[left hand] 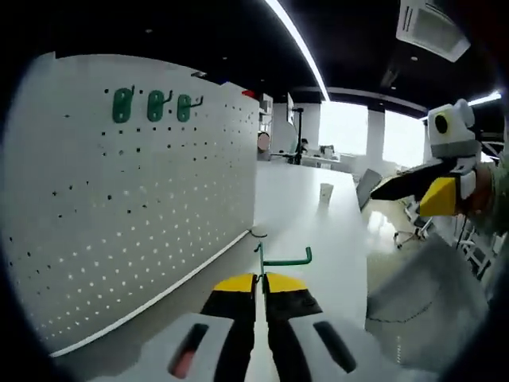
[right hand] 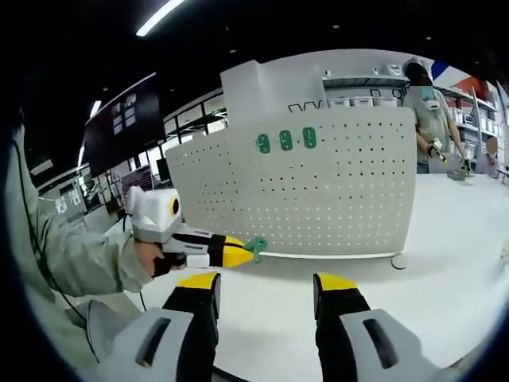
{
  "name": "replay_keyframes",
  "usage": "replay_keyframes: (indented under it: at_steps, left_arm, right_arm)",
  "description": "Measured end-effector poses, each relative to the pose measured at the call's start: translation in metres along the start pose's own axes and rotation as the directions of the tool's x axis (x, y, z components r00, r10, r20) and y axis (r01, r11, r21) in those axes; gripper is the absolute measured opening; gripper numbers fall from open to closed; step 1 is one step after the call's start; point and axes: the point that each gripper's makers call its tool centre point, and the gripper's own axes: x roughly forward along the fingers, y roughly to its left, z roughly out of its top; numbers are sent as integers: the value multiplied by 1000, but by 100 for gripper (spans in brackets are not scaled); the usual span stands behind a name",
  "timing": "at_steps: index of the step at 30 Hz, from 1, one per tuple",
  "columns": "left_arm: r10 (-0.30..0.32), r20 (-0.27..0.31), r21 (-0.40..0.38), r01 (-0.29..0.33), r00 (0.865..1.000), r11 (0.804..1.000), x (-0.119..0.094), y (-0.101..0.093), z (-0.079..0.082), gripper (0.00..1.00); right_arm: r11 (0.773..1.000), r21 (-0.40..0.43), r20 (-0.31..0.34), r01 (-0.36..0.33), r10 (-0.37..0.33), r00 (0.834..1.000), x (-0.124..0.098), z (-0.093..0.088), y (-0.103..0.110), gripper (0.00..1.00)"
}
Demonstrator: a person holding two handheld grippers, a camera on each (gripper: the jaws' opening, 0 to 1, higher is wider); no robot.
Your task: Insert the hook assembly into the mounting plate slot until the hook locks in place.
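**Green hook carried to the board**

The white pegboard (left hand: 135,207) stands far left, three green hooks (left hand: 155,105) already placed. The left gripper (left hand: 261,280) is pinched on a green hook (left hand: 285,259). The right gripper (right hand: 266,288) is held wide. The hook should be kept level and pushed straight in.

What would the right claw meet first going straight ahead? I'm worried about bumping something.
Probably the white pegboard; only bare table lies before it. The right claw is open, and depth is hard to judge.

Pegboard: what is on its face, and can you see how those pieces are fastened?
Three green hooks sit in a row near the top of the white pegboard. Their rear tabs in the holes are hidden. A fourth green hook is clamped in the left gripper.
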Motion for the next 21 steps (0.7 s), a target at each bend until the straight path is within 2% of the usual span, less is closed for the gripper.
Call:
replay_keyframes:
  at_steps: [6,12,21]
  left_arm:
    - [38,84,-3,-37,996,999,-32,-12,22,3]
    - [75,137,-22,-72,988,997,-54,-19,34,3]
    - [78,200,-43,-71,977,997,-66,-38,48,3]
  right_arm:
    - [999,-21,16,-43,44,999,2,9,16,45]
    - [995,-28,33,-97,98,995,4,18,32,44]
    - [985,-66,73,-162,167,983,10,40,58,41]
